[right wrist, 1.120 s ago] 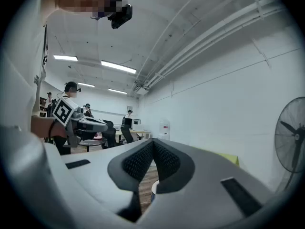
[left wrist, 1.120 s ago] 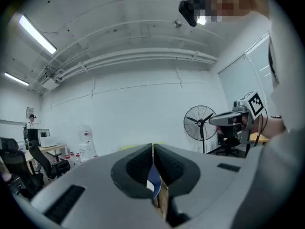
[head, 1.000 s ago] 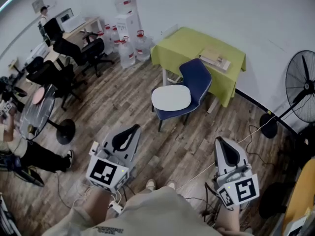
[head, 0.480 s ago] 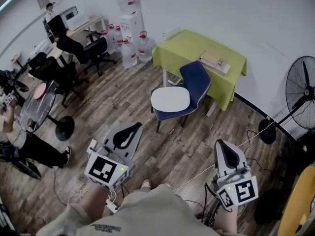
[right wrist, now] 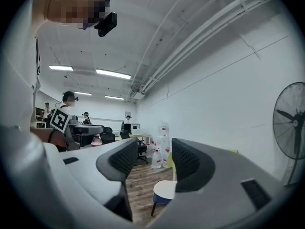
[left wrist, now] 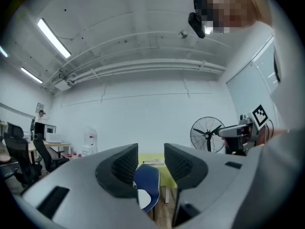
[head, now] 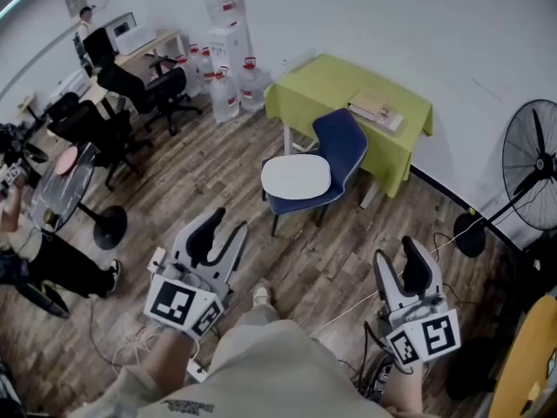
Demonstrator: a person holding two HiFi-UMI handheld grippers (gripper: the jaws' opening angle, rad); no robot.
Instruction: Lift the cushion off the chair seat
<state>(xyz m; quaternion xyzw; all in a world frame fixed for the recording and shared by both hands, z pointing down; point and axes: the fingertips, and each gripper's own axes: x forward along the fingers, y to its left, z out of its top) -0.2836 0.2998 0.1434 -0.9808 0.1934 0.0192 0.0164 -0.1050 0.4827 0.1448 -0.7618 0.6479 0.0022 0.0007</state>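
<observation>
The jaws of the left gripper (head: 214,232) and the right gripper (head: 412,266) have just opened, empty, while the white cushion (head: 296,177) lies on the blue chair (head: 345,138) well ahead, so the approach probably comes first.

I hold two grippers: one left gripper (head: 219,230), one right gripper (head: 400,256). In front of me I count one blue chair (head: 341,144), one white cushion (head: 296,178), one green table (head: 324,81) and one black standing fan (head: 531,168).

Jaws of left tool (head: 228,227) and right tool (head: 399,255) just opened, empty
</observation>
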